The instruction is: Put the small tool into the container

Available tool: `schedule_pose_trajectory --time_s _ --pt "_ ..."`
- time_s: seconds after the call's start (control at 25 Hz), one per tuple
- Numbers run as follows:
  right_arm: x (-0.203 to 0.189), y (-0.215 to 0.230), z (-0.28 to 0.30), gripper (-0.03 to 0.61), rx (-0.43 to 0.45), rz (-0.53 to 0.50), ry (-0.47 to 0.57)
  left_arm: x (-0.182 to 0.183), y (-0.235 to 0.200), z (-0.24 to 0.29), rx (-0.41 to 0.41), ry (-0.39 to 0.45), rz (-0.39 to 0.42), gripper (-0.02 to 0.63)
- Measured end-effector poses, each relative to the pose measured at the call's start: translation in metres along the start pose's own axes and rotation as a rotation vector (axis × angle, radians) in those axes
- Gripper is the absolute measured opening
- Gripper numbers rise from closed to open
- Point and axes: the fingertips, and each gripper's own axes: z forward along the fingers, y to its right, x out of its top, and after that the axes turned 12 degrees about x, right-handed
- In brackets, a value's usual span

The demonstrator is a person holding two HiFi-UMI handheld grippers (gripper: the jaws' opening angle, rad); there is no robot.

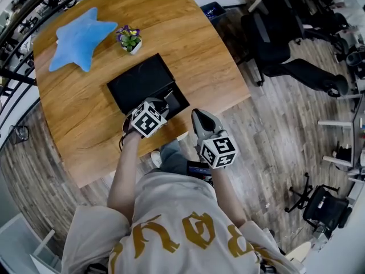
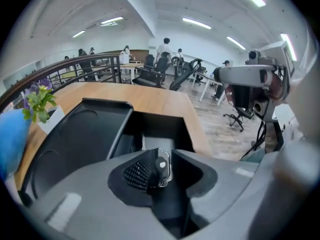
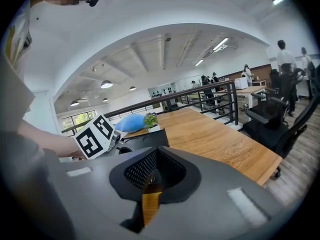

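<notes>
Pinching a small piece [image 2: 163, 168] of shiny metal with a black part, the left tool [image 2: 159, 159] has its dark ribbed jaws closed on it, close to the open black box [image 2: 160, 128]. The box is rectangular with smooth walls and lies on the rounded wooden table [image 2: 152, 98]. The right tool [image 3: 151, 176], near the table's edge, has its jaws pressed together on nothing.
</notes>
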Motion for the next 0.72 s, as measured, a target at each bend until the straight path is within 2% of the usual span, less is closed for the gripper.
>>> schedule_pose_trajectory --time_s 0.2,0.4,0.72 --pt "0.015 -0.005 -0.010 0.023 -0.002 -0.034 0.019 0.020 -0.005 -0.025 -0.014 0.098 -0.153 0.115" --pt "0.021 -0.015 -0.016 0.023 -0.012 -0.079 0.026 0.035 0.003 -0.060 -0.060 0.245 -0.281 0.115" --pt "0.034 -0.049 -0.012 0.023 0.005 -0.110 0.080 0.039 -0.010 -0.141 0.113 0.426 -0.349 0.074"
